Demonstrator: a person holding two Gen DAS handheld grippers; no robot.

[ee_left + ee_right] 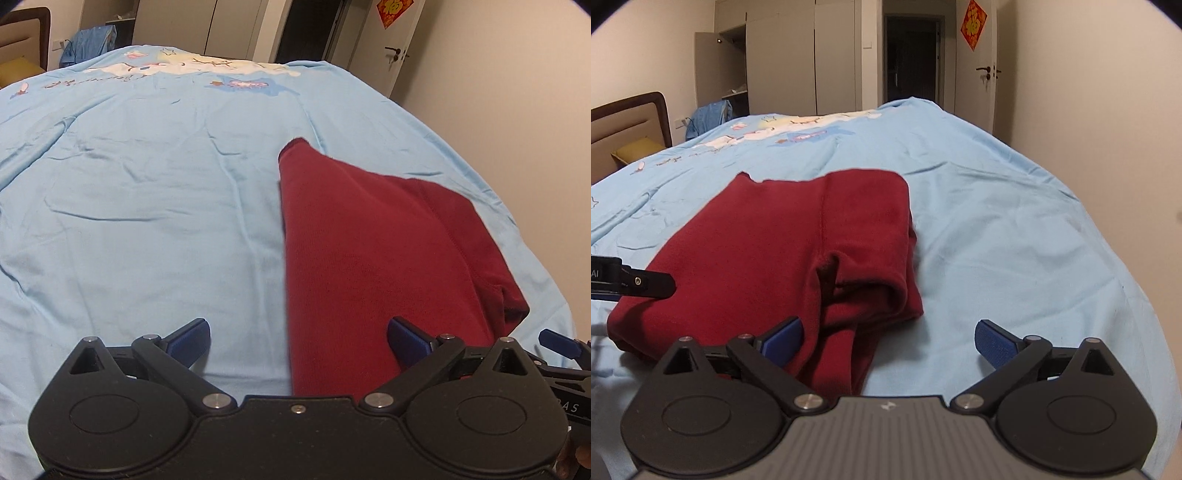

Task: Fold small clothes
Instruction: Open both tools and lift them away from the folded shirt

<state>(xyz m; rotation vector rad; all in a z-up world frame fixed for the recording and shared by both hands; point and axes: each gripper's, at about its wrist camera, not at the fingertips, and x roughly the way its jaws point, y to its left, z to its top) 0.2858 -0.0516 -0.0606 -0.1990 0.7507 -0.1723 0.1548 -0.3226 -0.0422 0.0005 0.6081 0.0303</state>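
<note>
One red garment [783, 251] folded on bed [129, 203]; left gripper [298, 341], right gripper [888, 341] both spread, empty.

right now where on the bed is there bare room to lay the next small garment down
Left of the dark red garment, the blue bedspread lies bare up to the cartoon print at the far end. Right of the garment there is a narrower bare strip to the bed's edge by the wall. The near edge is crowded: both grippers hang there, jaws open, at the garment's near hem.
</note>
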